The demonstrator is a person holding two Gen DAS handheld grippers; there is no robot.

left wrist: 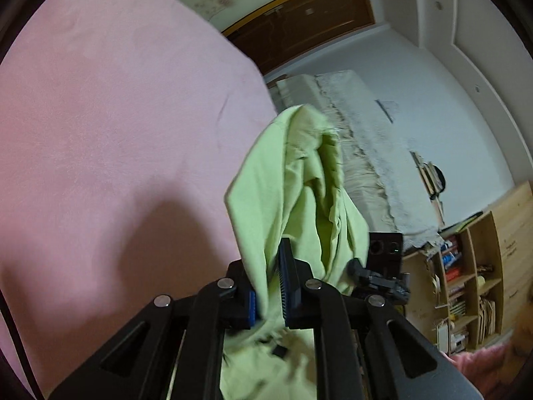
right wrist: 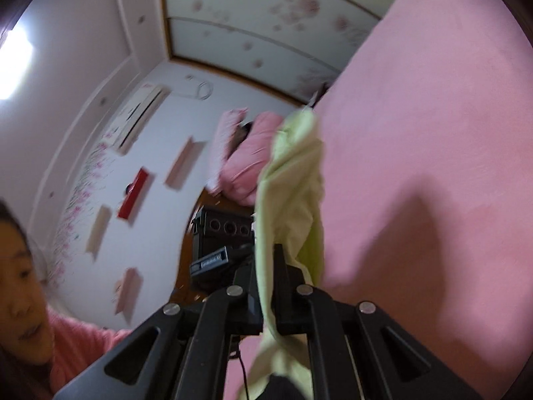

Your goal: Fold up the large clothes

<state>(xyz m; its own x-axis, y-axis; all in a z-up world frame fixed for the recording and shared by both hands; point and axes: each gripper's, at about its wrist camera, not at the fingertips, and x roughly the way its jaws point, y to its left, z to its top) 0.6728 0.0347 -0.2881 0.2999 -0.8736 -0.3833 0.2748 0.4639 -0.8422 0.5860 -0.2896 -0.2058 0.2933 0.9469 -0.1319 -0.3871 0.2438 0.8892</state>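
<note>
A light green garment [left wrist: 293, 183] hangs bunched and lifted above the pink bed cover [left wrist: 116, 116]. My left gripper [left wrist: 269, 288] is shut on a fold of it, with cloth pinched between the blue-padded fingers [left wrist: 288, 283]. The right wrist view shows the same green garment [right wrist: 289, 180] rising from my right gripper [right wrist: 268, 283], which is shut on another fold beside the pink bed cover [right wrist: 433, 133]. Each view catches the other gripper just behind the cloth: the right one [left wrist: 383, 266] and the left one [right wrist: 223, 233]. The rest of the garment is hidden below the grippers.
A wooden bookshelf [left wrist: 466, 283] stands at the right, next to furniture under a white lace cover [left wrist: 359, 133]. Pink pillows [right wrist: 246, 153] lie at the bed's far end. A person in a pink sleeve [right wrist: 76, 340] leans in at lower left. Small shelves [right wrist: 133, 193] hang on the wall.
</note>
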